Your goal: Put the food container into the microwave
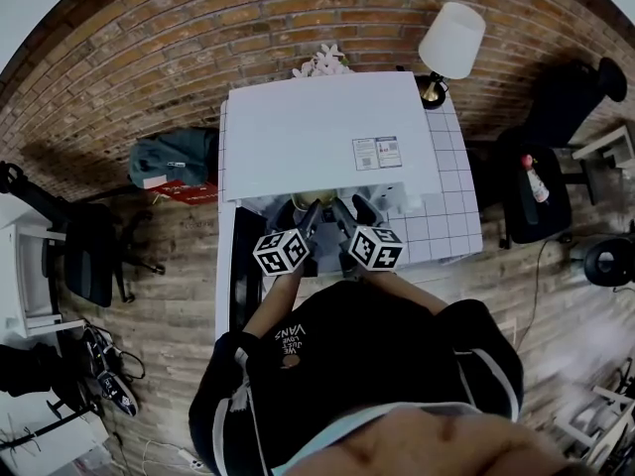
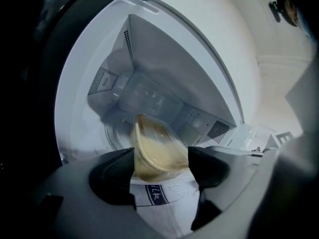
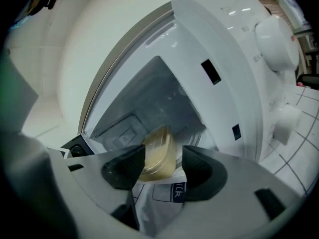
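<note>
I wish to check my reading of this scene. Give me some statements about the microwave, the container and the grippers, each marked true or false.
1. The microwave stands open. True.
2. The food container is empty. False: pale yellowish food lies in it.
3. The left gripper has the food container between its jaws. True.
4. The right gripper is far from the food container. False: it is between those jaws too.
5. The lamp stands left of the microwave. False: it stands at its right rear.

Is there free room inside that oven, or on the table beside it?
Inside the microwave, the turntable behind the food container is bare to the back wall. The tiled table right of the microwave, in front of the lamp, is free too. Crowded: the opening, where left gripper and right gripper both clamp the container.
</note>
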Demonstrator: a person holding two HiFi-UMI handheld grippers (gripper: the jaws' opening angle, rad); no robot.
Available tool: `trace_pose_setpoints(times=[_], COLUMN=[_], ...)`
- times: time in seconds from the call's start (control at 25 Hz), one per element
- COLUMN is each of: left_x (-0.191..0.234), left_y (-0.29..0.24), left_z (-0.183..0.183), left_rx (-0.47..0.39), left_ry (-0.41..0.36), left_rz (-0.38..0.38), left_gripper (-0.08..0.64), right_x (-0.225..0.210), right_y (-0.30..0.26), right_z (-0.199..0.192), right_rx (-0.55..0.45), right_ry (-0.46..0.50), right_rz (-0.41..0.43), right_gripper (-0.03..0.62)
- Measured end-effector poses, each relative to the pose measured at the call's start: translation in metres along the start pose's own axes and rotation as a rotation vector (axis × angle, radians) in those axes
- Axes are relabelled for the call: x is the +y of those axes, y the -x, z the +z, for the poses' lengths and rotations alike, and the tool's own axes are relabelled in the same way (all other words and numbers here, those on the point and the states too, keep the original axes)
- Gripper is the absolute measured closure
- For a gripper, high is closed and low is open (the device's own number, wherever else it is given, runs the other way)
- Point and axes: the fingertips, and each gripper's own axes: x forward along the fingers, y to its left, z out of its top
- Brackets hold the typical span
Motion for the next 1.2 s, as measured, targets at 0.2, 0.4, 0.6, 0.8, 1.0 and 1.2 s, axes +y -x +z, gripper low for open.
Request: trace_pose_setpoints(times=[0.2,0.4,0.6,0.8,1.0,1.2], left_x=[0.002,-0.002,-0.005,-0.01,-0.012,-0.011], left_y=[0.006,0.015,0.027,0.038,0.045,0.047], left_z=[-0.004,-0.007,-0.011,-0.018,-0.022,-0.023], left_rx=[0.016,0.021,0.034,0.054,0.065,0.076], left_ry=[-0.009,-0.041,-0.079,-0.128,-0.162,-0.18], left_rz=[0.005,0.0,-0.005,-0.017,-0.017,-0.009], left_gripper=[0.232,0.232,0.233,0.233,0.257,0.392], right_x=[0.003,0.008,0.016,0.021,0.024,0.027], right_y=[0.006,0.009,0.012,0.014,0.015,0.013], right_z=[-0.003,-0.008,-0.018,-0.029,-0.04,-0.046], right_rx=[-0.008,-0.002,0.025,0.059,0.1,0.125], right_ry=[0.001,0.01,0.024,0.047,0.071,0.091], right_rz=[-0.006,-0.003,0.006,0.003,0.002,0.003], right_gripper=[0.383,0.383,0.383,0.385,0.412,0.502])
